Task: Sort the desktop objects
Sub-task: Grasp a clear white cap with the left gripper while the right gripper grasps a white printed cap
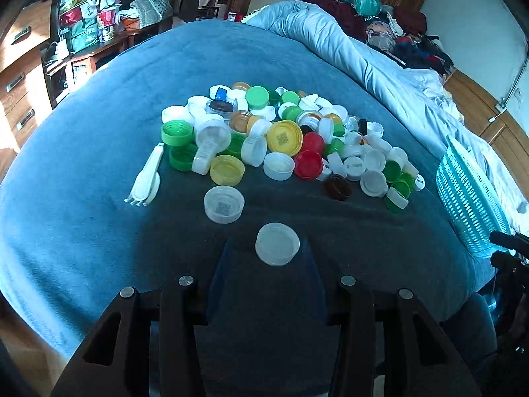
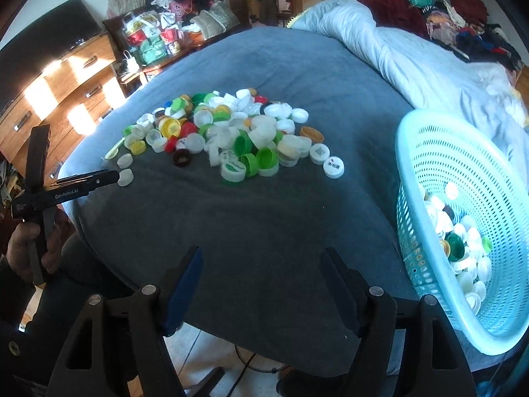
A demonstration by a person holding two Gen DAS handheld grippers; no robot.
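Observation:
A pile of bottle caps [image 1: 281, 132], white, green, yellow and red, lies on the blue blanket [image 1: 99, 132]; the right wrist view shows the pile too [image 2: 224, 135]. My left gripper [image 1: 269, 248] is open, its fingers on either side of a white cap [image 1: 277, 244] near the blanket's front; another white cap [image 1: 224, 204] lies just beyond. In the right wrist view the left gripper [image 2: 120, 177] reaches that cap [image 2: 125, 177]. My right gripper [image 2: 261, 258] is open and empty above the blanket's near edge. A light blue basket [image 2: 429, 152] at the right holds several caps.
A white folding fork-spoon [image 1: 147, 175] lies left of the pile. A pale rolled duvet [image 1: 347, 43] lies along the far right of the bed. Wooden drawers [image 2: 66, 99] and cluttered bags [image 1: 89, 16] stand at the left. The basket [image 1: 469, 198] shows at the right edge.

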